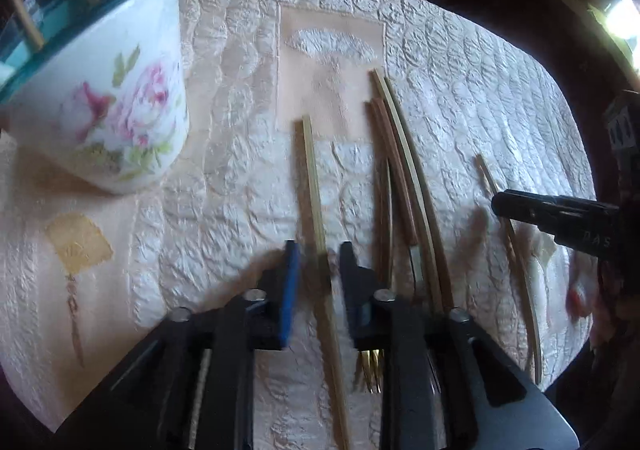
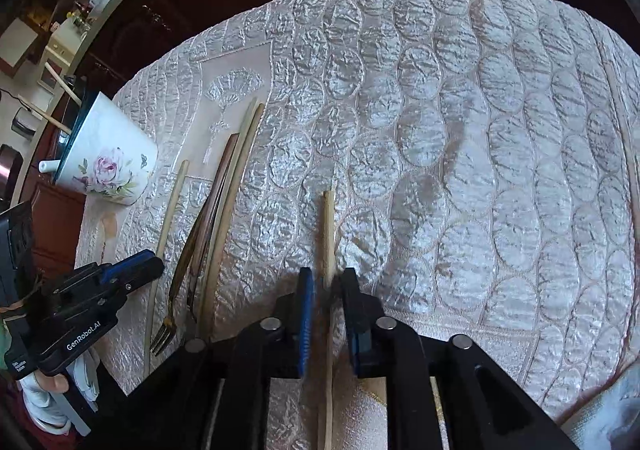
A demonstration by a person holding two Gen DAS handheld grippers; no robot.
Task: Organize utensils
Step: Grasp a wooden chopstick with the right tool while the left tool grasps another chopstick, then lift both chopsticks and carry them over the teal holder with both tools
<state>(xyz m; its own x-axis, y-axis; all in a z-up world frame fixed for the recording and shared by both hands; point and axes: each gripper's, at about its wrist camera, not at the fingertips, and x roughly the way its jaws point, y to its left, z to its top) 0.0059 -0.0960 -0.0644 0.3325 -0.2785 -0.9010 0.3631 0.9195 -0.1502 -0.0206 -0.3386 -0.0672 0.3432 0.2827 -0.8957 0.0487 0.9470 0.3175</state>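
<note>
Left wrist view: left gripper (image 1: 316, 262) straddles a chopstick (image 1: 310, 161) lying on the cloth (image 1: 460, 97), pads apart, likely lining up a pick. Fork (image 1: 370, 370) and more sticks lie at 1 o'clock; the cup (image 1: 120, 109), probably their holder, at 10. Right gripper (image 2: 326, 290) likewise brackets another stick (image 2: 329, 226), ungripped.

The left wrist view looks steeply down and forward along the left hand-held gripper (image 1: 316, 270), close above the quilted worktop (image 1: 460, 97), with the floral cup (image 1: 116, 117) near at upper left. The right wrist view looks down the same way along the right hand-held gripper (image 2: 328, 290), close over the cloth further right. Both views share the cup (image 2: 108, 165), the bundle of sticks (image 1: 400, 169) (image 2: 224, 189), and each shows the other gripper at its edge.
</note>
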